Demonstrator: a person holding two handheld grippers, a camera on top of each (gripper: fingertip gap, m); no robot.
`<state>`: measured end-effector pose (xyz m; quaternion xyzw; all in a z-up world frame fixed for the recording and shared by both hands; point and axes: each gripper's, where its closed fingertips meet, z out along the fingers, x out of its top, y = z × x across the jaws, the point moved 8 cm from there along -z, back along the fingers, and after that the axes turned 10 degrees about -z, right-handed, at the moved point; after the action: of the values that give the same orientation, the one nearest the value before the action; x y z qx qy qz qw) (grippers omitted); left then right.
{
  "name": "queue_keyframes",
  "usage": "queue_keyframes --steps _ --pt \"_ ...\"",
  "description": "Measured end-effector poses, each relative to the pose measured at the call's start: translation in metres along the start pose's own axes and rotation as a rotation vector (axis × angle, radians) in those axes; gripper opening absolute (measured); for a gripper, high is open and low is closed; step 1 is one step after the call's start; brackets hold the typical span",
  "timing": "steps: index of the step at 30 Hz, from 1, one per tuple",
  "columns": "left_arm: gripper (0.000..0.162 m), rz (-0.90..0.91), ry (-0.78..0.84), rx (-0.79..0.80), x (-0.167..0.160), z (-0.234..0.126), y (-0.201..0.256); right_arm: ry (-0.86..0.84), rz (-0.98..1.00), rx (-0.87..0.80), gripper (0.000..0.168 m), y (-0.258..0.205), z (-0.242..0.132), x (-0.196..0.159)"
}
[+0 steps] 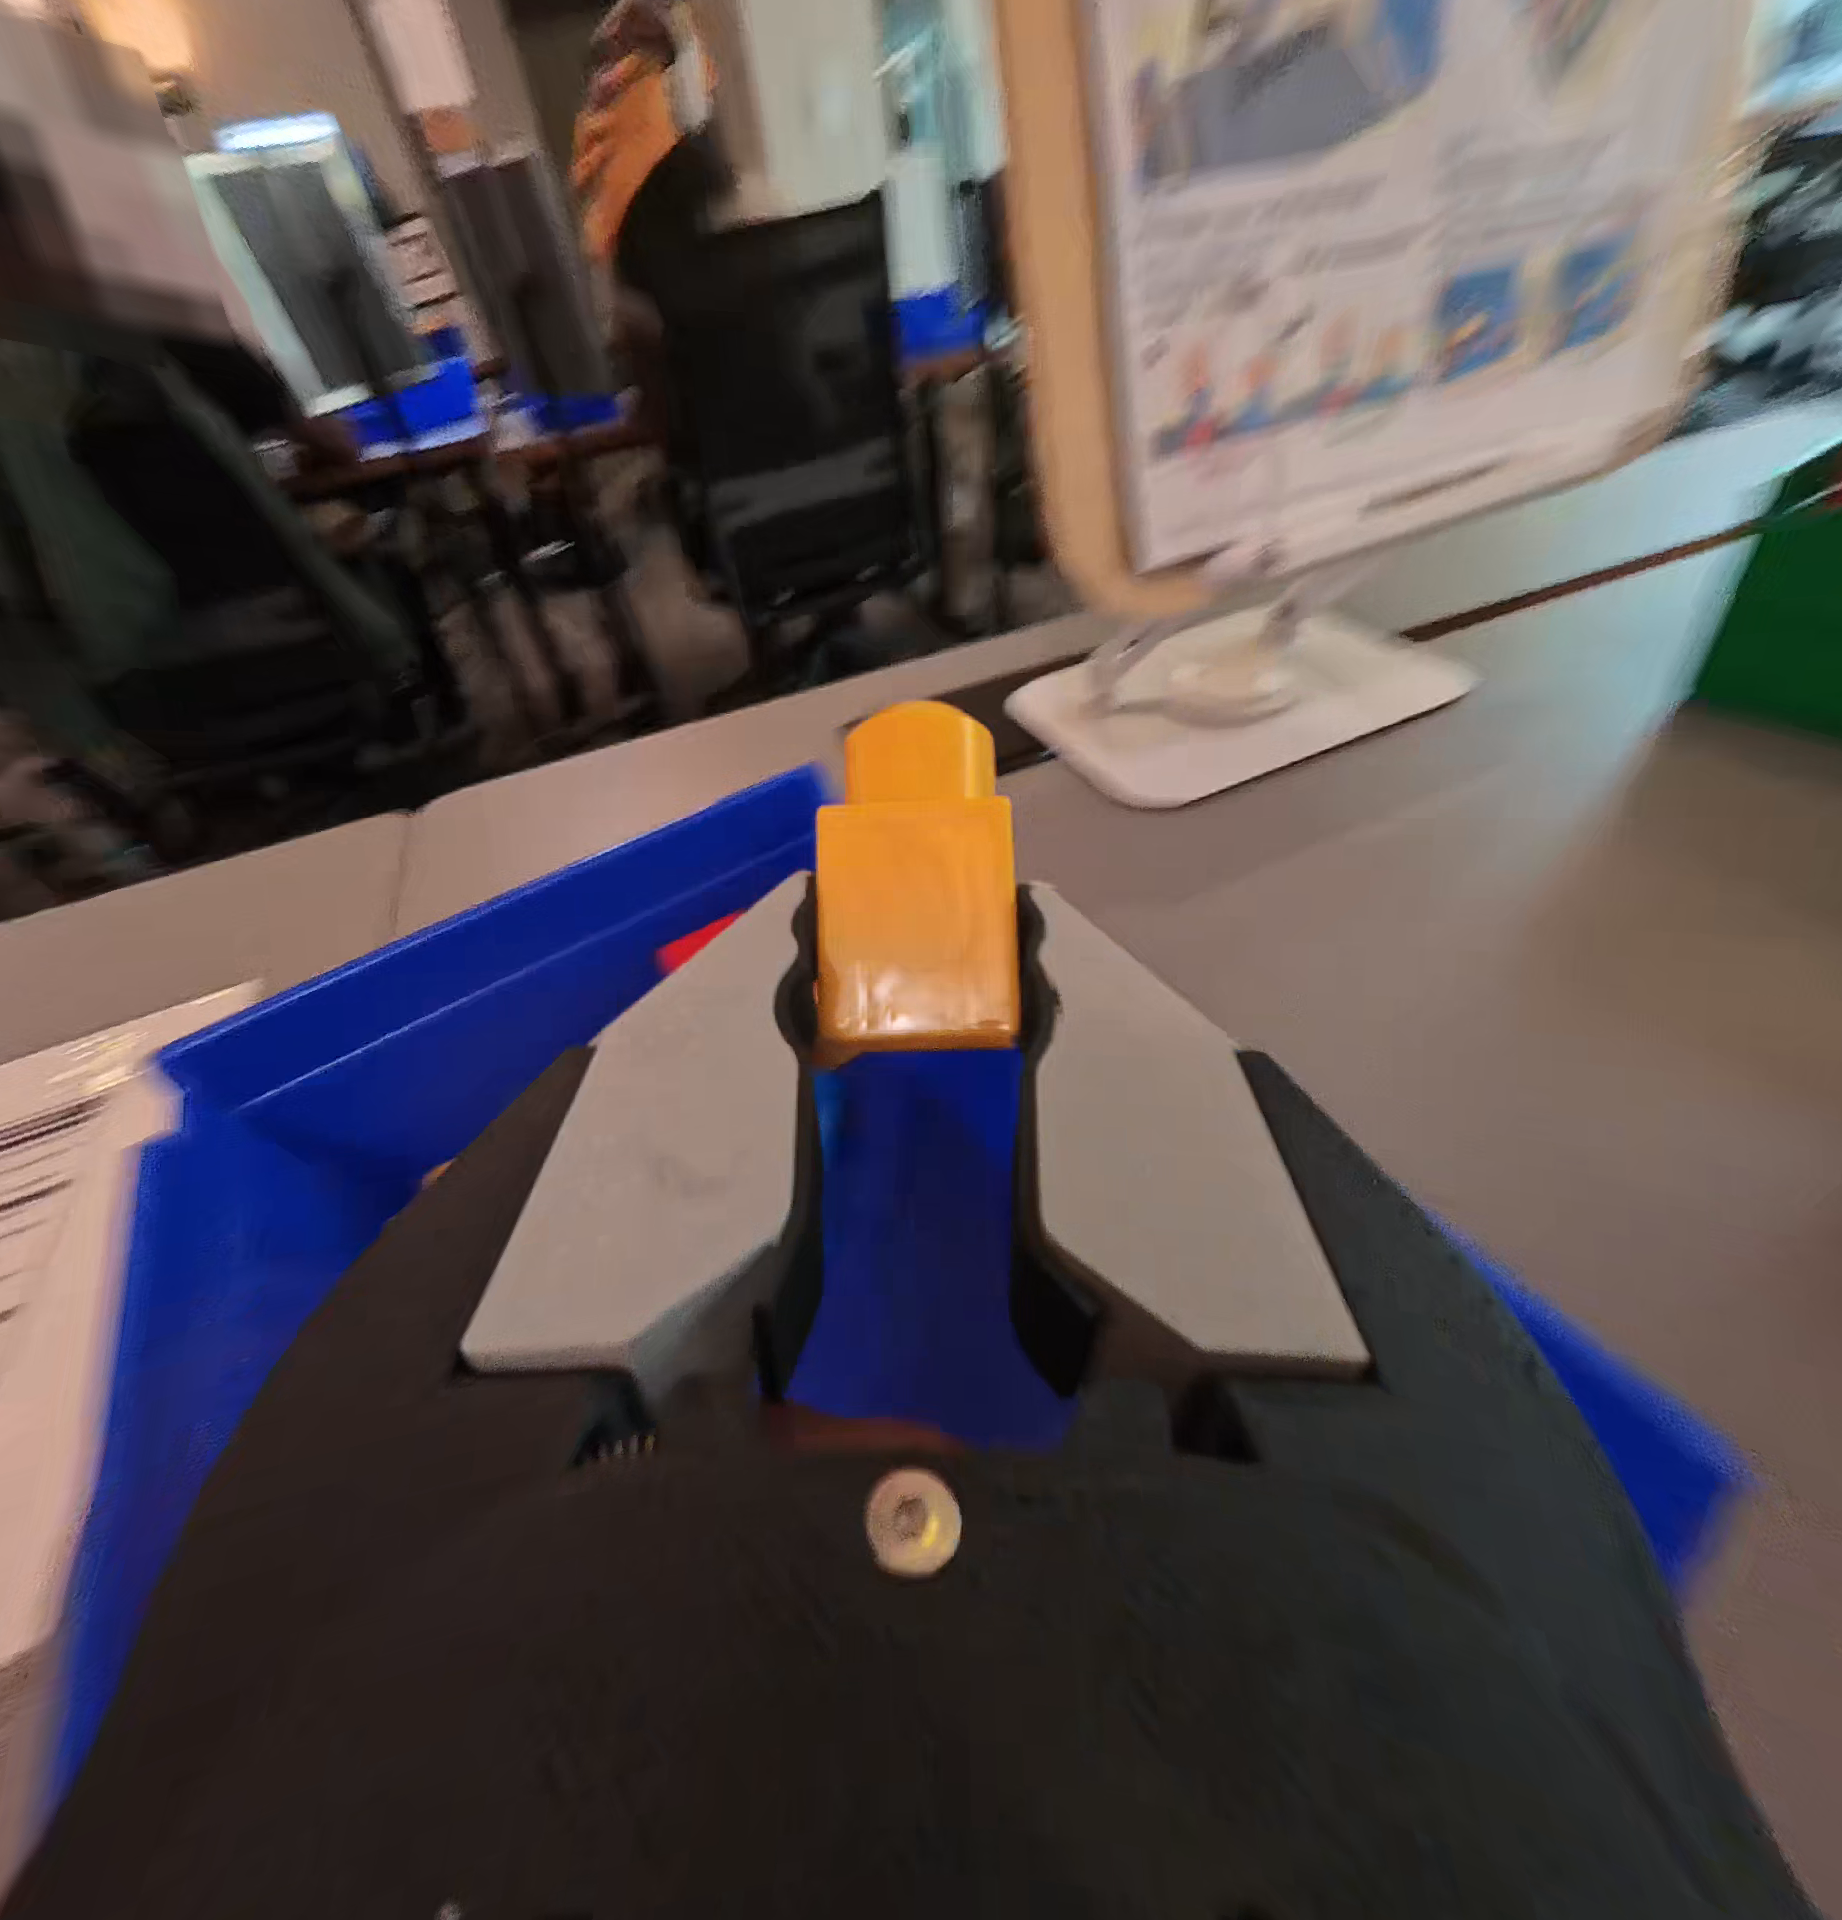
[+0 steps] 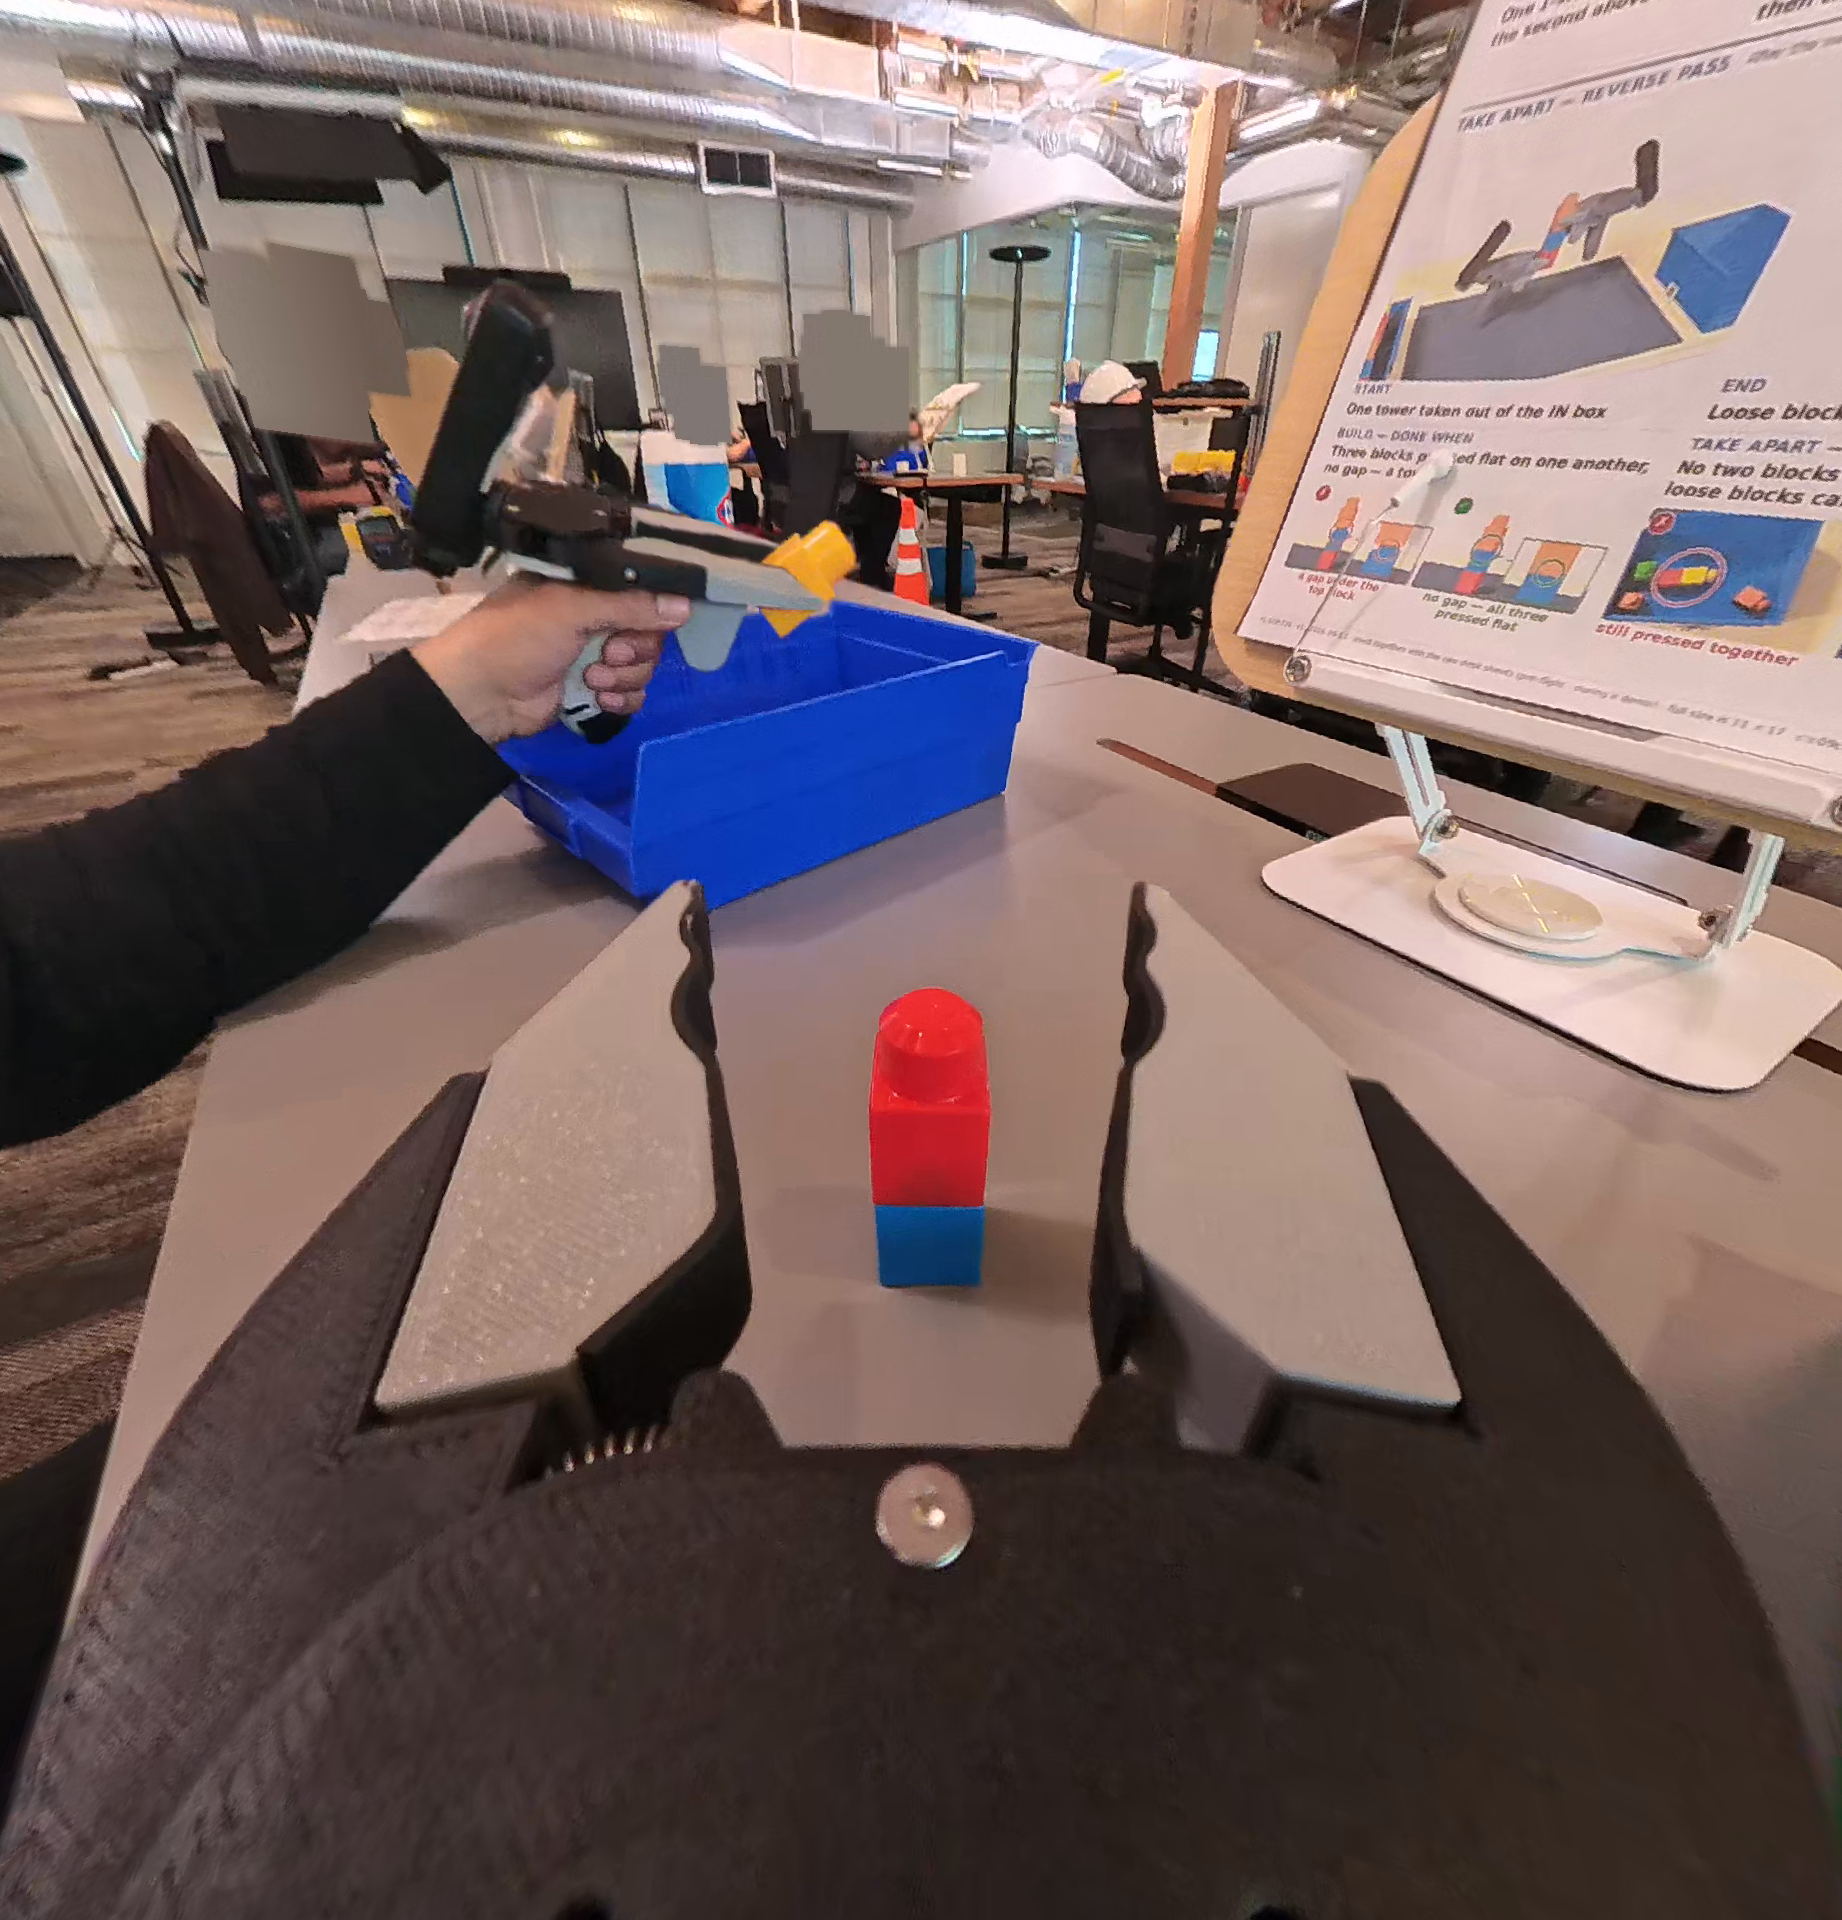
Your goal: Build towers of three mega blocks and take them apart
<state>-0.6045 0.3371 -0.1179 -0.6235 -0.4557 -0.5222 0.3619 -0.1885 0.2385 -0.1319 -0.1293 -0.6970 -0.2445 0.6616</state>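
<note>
The left gripper (image 1: 915, 935) is clamped on an orange block (image 1: 915, 914), held in the air above the blue bin (image 2: 792, 748). Right of the bin, on the grey table (image 2: 1519, 1195), a red block (image 2: 929, 1101) sits pressed onto a blue block (image 2: 929, 1245). The right gripper (image 2: 922, 935) hangs wide apart around that pair, touching neither

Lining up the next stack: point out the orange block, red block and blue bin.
orange block (image 1: 915, 935): left wrist view, front face.
red block (image 2: 929, 1138): right wrist view, front face.
blue bin (image 2: 823, 774): right wrist view, near wall.
</note>
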Motion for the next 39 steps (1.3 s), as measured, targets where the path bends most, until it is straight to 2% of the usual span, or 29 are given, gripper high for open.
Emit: queue_keyframes --steps 3,6,10,13,15,19,22,24,28,39 --pt "0.035 -0.14 0.137 -0.327 0.021 -0.016 0.049 0.045 0.006 0.036 0.078 0.0 -0.002 0.003" --pt "0.034 -0.211 0.194 -0.642 0.037 -0.032 0.112 0.075 0.027 0.079 0.079 0.0 -0.002 0.004" --pt "0.035 -0.252 0.134 -1.003 0.028 -0.034 0.193 0.165 0.145 0.232 0.08 -0.003 -0.004 0.009" --pt "0.035 -0.318 0.024 -1.178 0.004 -0.025 0.235 0.232 0.202 0.324 0.076 -0.007 -0.007 0.013" --pt "0.035 -0.306 -0.019 -1.214 -0.008 -0.02 0.252 0.259 0.212 0.368 0.072 -0.011 -0.008 0.016" --pt "0.035 -0.303 0.042 -1.257 -0.018 -0.019 0.268 0.241 0.267 0.387 0.076 -0.013 -0.003 0.014" --pt "0.035 -0.3 0.008 -1.259 -0.024 -0.016 0.276 0.248 0.299 0.427 0.07 -0.017 -0.001 0.012" --pt "0.035 -0.27 0.001 -1.26 -0.027 -0.017 0.28 0.253 0.302 0.445 0.059 -0.019 0.0 0.011" --pt "0.035 -0.25 -0.022 -1.258 -0.029 -0.018 0.284 0.237 0.316 0.446 0.025 -0.018 0.001 0.008" --pt "0.034 -0.204 -0.14 -1.212 -0.04 -0.012 0.29 0.164 0.262 0.403 0.025 -0.018 0.004 0.003"
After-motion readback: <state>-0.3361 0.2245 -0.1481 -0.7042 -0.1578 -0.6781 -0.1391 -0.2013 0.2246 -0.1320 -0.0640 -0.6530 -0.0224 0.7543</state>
